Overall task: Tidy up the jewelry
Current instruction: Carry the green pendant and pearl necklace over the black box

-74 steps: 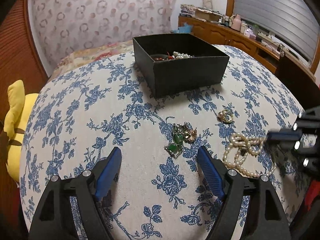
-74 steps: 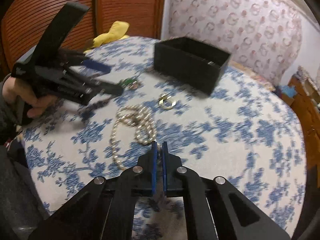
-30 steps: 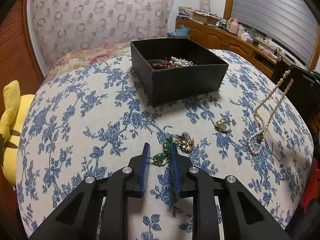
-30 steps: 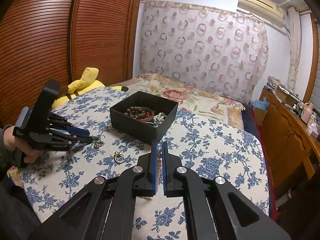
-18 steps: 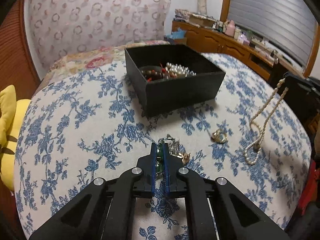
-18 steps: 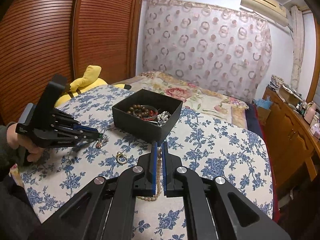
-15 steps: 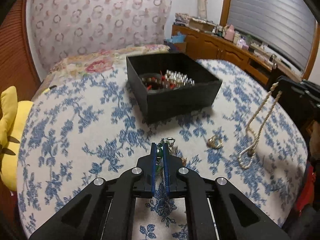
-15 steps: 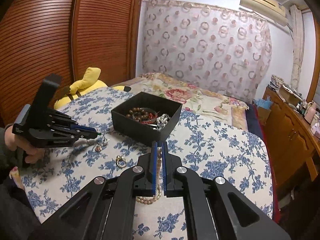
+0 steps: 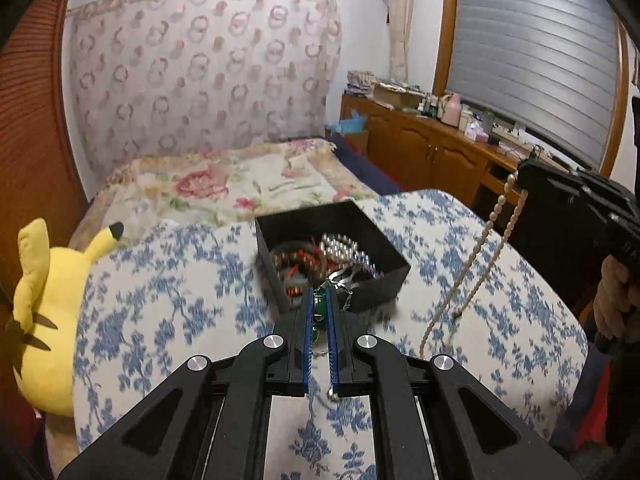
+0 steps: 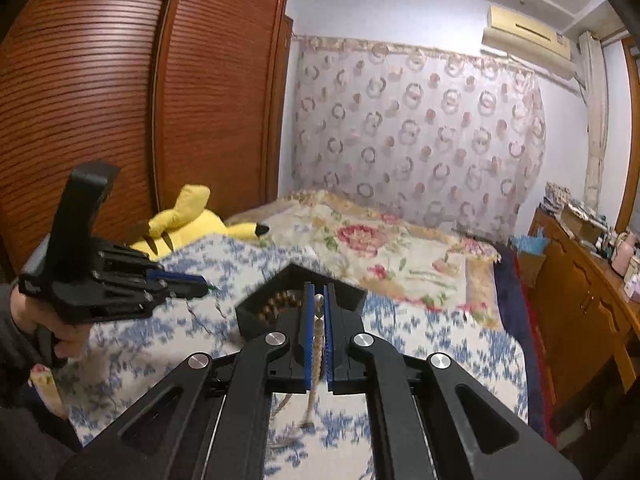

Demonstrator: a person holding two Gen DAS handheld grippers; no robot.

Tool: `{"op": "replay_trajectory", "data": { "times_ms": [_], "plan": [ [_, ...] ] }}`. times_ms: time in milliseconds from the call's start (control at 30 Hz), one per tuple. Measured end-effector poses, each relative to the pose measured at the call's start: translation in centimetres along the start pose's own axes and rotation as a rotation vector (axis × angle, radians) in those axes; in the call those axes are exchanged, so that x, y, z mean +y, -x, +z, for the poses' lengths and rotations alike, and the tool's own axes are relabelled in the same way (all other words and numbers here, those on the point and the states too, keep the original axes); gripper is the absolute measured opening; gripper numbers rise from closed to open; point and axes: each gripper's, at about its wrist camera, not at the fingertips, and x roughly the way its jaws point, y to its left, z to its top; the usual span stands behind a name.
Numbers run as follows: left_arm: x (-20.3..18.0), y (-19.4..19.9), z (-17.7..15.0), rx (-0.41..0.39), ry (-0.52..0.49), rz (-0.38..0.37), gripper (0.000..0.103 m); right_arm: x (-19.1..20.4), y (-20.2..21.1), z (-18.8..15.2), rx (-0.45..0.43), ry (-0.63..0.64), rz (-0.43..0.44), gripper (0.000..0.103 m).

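Note:
A black jewelry box (image 9: 396,266) stands on the blue-flowered table and holds brown beads and pearls; it also shows in the right wrist view (image 10: 250,314). My left gripper (image 9: 319,306) is shut on a green-stone necklace (image 9: 319,307), lifted just short of the box's near wall. My right gripper (image 10: 318,304) is shut on a pearl necklace (image 10: 317,340) that hangs in a long loop (image 9: 472,264) above the table right of the box. The right gripper (image 9: 524,180) shows at the right edge of the left wrist view, the left gripper (image 10: 208,286) at the left of the right wrist view.
A yellow plush toy (image 9: 44,312) lies at the table's left edge. A bed with a floral cover (image 9: 224,184) is behind the table. A wooden cabinet (image 9: 440,156) with clutter stands at the back right, and a wooden wardrobe (image 10: 120,100) on the left.
Both grippers have risen and moved toward the box with their necklaces. The green necklace is off the cloth, and the pearl loop hangs higher above it.

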Motion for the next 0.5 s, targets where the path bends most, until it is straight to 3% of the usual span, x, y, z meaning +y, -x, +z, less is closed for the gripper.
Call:
{"op": "replay_trajectory", "data": {
  "times_ms": [500],
  "plan": [
    [0.8,-1.8,3.3,-0.025,0.014,0.026,0.005,-1.5,-2.5,6.6,-0.077,-0.008,-0.017,0.005]
  ]
}}
